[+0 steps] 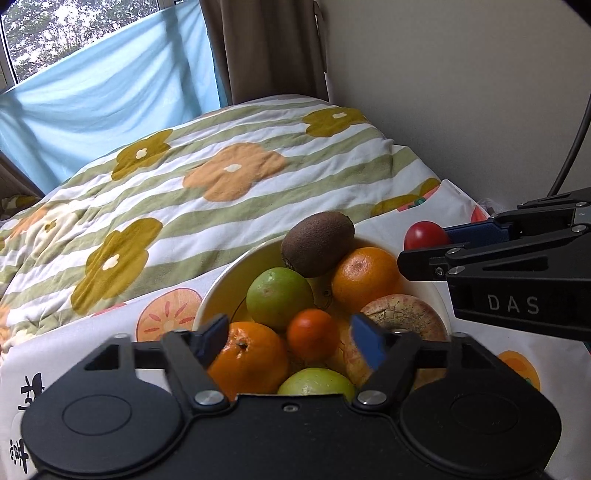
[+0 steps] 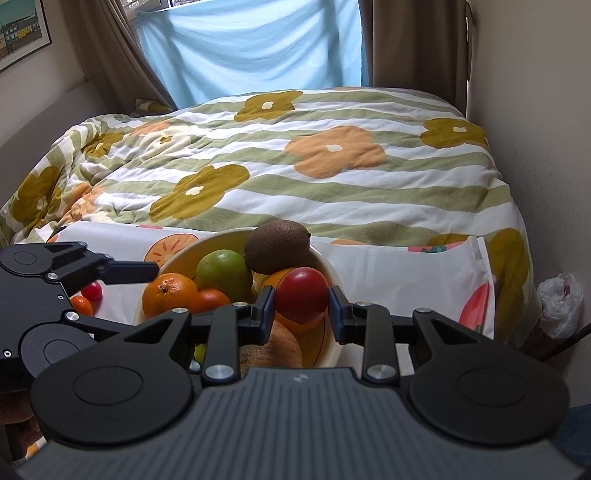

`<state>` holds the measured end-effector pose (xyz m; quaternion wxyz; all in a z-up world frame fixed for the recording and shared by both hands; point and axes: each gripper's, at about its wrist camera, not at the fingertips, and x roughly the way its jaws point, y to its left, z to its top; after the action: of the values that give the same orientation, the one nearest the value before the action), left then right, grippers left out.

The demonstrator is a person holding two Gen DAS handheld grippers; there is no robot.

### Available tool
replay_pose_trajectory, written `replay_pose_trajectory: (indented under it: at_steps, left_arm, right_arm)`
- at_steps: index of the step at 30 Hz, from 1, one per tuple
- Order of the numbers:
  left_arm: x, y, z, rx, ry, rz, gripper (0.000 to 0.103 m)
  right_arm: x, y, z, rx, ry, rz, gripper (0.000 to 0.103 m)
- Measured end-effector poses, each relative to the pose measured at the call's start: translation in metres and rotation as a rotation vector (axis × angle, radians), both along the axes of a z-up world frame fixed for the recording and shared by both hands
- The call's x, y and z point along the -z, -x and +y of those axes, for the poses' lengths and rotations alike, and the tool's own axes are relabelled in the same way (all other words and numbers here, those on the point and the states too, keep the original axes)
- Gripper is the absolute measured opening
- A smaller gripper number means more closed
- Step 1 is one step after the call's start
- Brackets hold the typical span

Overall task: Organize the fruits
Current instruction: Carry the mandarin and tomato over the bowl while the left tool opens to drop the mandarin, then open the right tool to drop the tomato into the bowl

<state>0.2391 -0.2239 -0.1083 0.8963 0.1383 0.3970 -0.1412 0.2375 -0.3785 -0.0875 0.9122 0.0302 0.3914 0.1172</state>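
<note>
While kiwi [image 2: 277, 245] lies crosswise | right hand-held gripper [image 2: 301, 308] pinches tomato [image 2: 302, 293] | left hand-held gripper [image 1: 291, 338] seemingly spread

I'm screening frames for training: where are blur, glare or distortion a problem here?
Left wrist view: the left tool has motion-smeared blue pads, the window is blown out, and a dark vignette sits in the top right corner. Right wrist view: sharp, with fisheye bending of the bed; the tomato shows a small highlight.

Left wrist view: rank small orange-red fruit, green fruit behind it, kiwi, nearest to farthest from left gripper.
1. Small orange-red fruit, just past the open left gripper, bowl centre.
2. Green fruit, behind it, slightly left.
3. Kiwi, atop the pile at the far rim.
</note>
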Motion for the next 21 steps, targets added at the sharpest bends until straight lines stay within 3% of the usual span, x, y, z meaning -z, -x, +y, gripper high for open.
replay_pose_trajectory:
  at_steps: [12,21]
  left_arm:
    - [-0.020,0.030,0.048,-0.111,0.041,-0.021,0.098]
    - [-0.023,0.042,0.071,-0.187,0.049,-0.029,0.098]
  right_arm:
    - [-0.006,-0.013,0.026,-0.067,-0.012,-0.008,0.045]
    - [0.006,-0.016,0.062,-0.168,-0.008,0.010,0.045]
